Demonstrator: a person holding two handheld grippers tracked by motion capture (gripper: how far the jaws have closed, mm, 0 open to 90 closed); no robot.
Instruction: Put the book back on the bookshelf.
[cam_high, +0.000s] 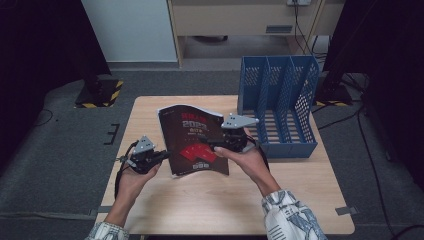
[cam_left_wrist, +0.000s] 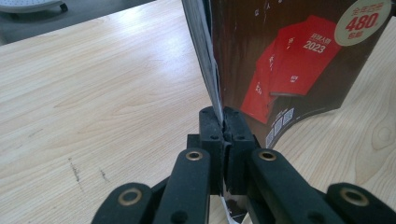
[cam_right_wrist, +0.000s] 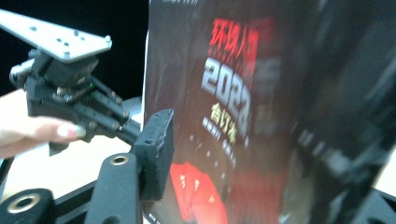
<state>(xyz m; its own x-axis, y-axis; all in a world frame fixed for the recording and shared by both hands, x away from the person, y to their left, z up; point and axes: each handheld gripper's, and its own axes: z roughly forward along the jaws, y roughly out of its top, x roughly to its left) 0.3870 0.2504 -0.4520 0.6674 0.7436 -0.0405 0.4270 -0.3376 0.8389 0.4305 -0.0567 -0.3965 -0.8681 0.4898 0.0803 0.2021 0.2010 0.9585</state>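
One tabletop (cam_high: 210, 200), pale wood, with blue rack (cam_high: 278, 105) at far right. Dark magazine (cam_high: 192, 140) raised mid-table, left edge clamped in left gripper (cam_left_wrist: 223, 122) fingers. Right gripper (cam_high: 214, 142) fingers parted astride its right side, cover between them.

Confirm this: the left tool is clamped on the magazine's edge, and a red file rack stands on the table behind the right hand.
Wrong on the colour. The file rack is blue, as the high view shows. The rest holds: the left tool is clamped on the edge of the magazine, and the rack stands on the table behind the right hand.
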